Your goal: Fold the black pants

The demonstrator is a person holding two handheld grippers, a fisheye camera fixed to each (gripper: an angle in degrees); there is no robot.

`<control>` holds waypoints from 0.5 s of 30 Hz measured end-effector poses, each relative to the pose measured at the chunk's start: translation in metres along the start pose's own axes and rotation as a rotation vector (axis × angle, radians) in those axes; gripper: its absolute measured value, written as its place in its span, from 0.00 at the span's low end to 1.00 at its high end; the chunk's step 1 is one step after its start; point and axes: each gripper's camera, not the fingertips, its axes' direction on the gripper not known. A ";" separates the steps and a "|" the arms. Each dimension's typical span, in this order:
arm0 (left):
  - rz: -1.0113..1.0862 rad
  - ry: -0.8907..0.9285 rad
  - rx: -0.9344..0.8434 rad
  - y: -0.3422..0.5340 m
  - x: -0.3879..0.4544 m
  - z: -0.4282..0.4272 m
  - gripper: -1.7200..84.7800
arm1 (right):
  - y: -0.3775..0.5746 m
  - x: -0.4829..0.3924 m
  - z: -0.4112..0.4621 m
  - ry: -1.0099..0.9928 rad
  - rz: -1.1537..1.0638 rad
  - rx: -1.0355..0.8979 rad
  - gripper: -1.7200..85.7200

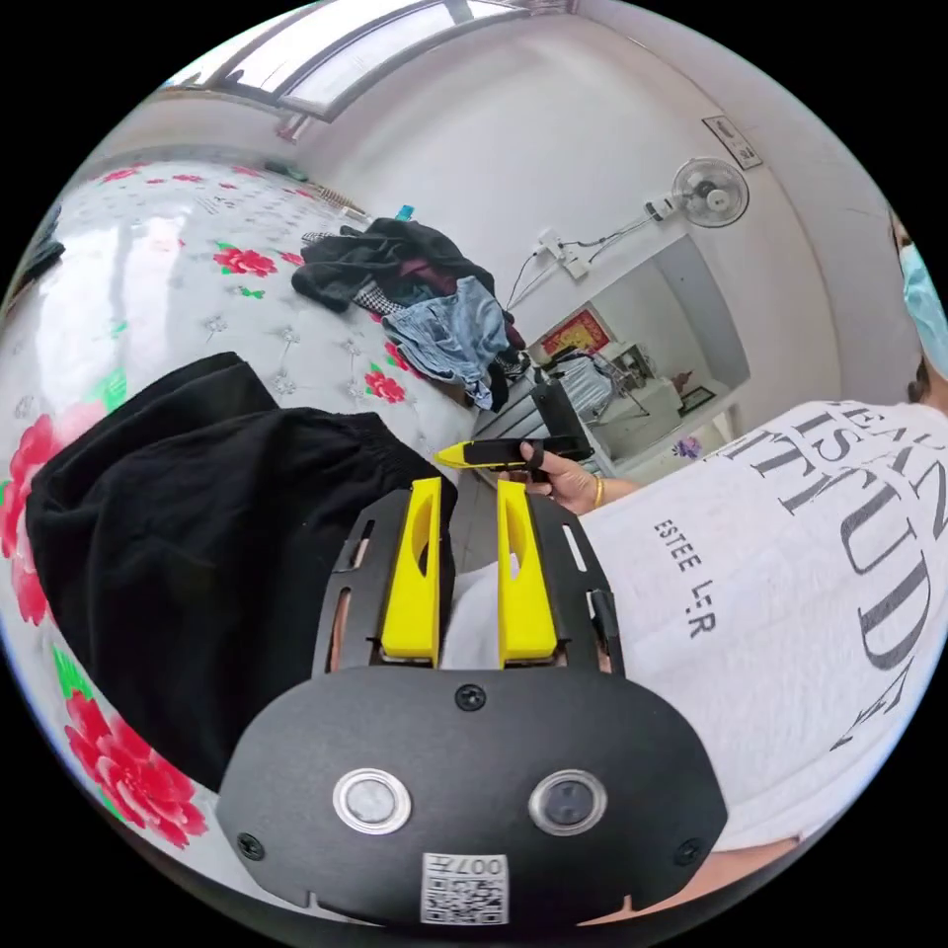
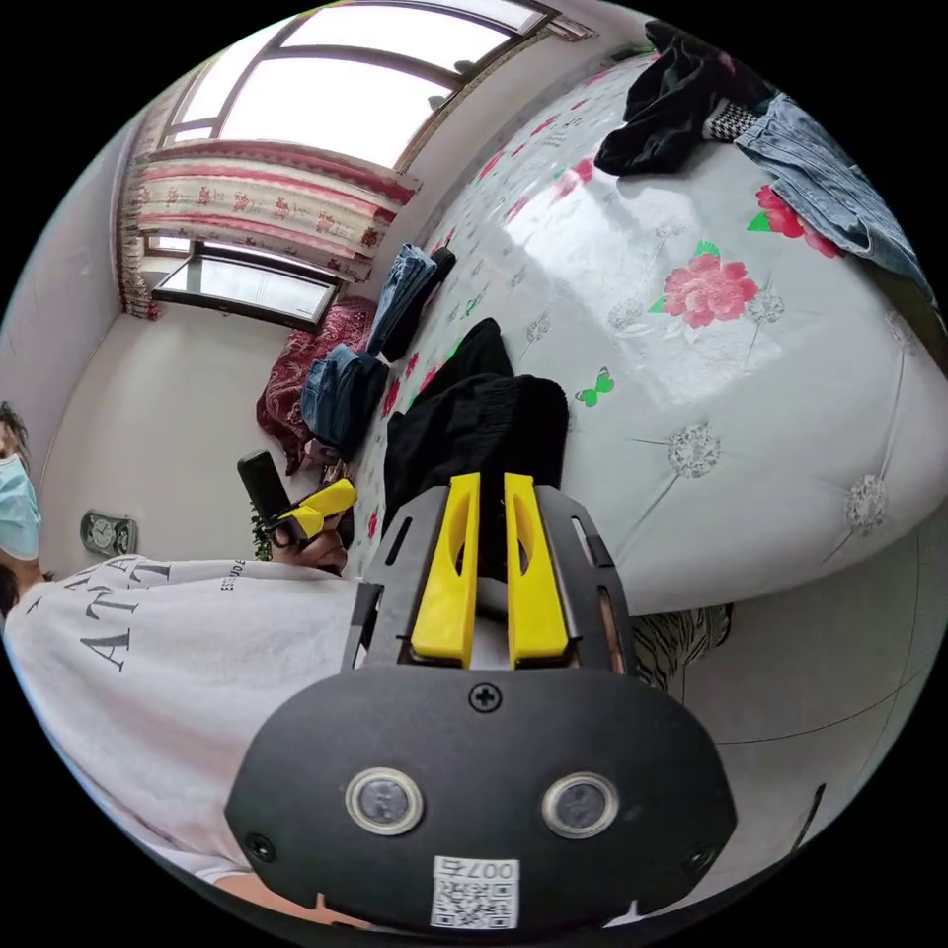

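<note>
The black pants [image 1: 197, 553] lie bunched on the bed [image 1: 148, 296] at its near edge. The left gripper [image 1: 469, 494] and right gripper [image 2: 492, 484] hold nothing, jaws narrowly apart; the waistband lies just ahead of both.

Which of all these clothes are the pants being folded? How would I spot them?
Find the bed with its white cover printed with red flowers. The black pants lie alone at its near edge, beside the person in the white shirt. Unlike the mixed clothes pile farther up the bed, with blue denim in it, they are one plain black bundle.
</note>
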 end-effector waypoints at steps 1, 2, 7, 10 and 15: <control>-0.007 -0.075 0.002 0.002 0.004 -0.008 0.11 | -0.004 0.003 0.002 -0.012 0.001 -0.027 0.05; -0.042 -0.161 0.027 0.007 0.005 -0.019 0.11 | -0.009 0.007 0.004 -0.025 0.006 -0.056 0.05; -0.392 -0.380 0.221 0.059 -0.020 -0.073 0.12 | -0.033 0.007 0.004 -0.032 -0.019 -0.128 0.07; -0.571 -0.427 0.289 0.095 -0.032 -0.088 0.12 | -0.054 0.001 -0.001 0.001 -0.060 -0.138 0.08; -0.676 -0.503 0.285 0.113 -0.037 -0.081 0.14 | -0.105 -0.017 0.009 0.131 -0.168 -0.159 0.11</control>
